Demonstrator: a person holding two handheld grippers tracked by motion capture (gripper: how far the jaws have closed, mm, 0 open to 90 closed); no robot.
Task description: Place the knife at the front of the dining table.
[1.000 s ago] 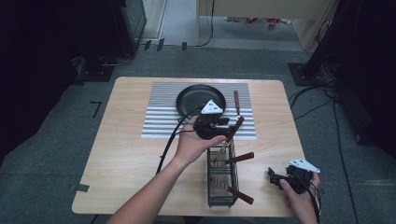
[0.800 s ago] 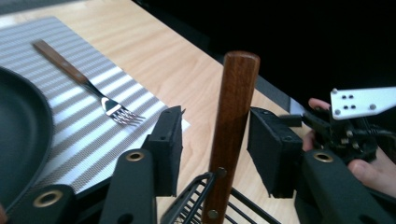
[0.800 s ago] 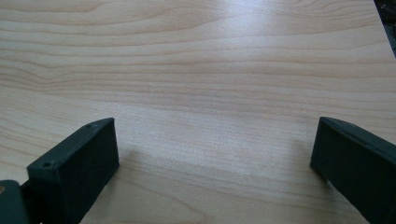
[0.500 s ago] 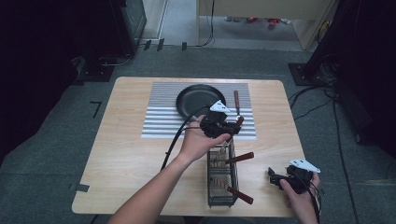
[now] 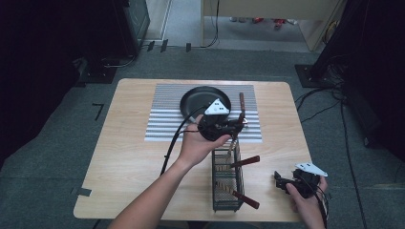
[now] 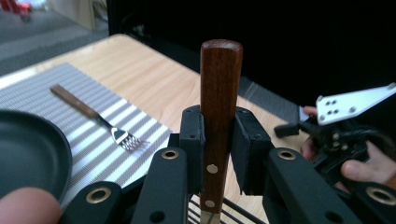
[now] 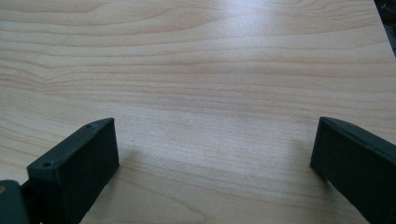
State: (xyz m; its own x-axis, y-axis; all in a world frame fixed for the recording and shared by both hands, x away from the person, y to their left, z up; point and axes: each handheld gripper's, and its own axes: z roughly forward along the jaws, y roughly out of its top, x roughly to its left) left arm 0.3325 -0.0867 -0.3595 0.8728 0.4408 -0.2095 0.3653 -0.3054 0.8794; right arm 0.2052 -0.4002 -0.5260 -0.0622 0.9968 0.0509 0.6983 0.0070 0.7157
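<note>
While the left gripper (image 5: 237, 125) hangs over the far end of the wire basket (image 5: 226, 183), its jaws are pinched on the wooden handle of a utensil (image 6: 219, 116), which stands upright between the pads in the left gripper view. Two rivets show on that handle, and a strip of metal runs down from it toward the basket wires; what kind of utensil it is cannot be told. The left hand (image 5: 198, 143) holds this gripper with the palm up, a black cable trailing from it toward the table's near edge.

Just beyond the gripper, a black pan (image 5: 203, 98) sits on a striped mat (image 5: 162, 121) at the far middle of the wooden table (image 5: 129, 157). On the same mat, to the right of the pan, a fork (image 6: 95, 119) with a wooden handle lies flat, its tines pointing toward the basket.

Inside the basket, two more wooden handles stick out to the right: one (image 5: 246, 161) near the middle and one (image 5: 247, 199) at the near end, both tilted over the rim.

At the table's near right corner, well apart from the basket, the right hand (image 5: 305, 202) holds the right gripper (image 5: 279, 180) low over bare wood. In the right gripper view its jaws are spread wide with nothing between them but the tabletop.
</note>
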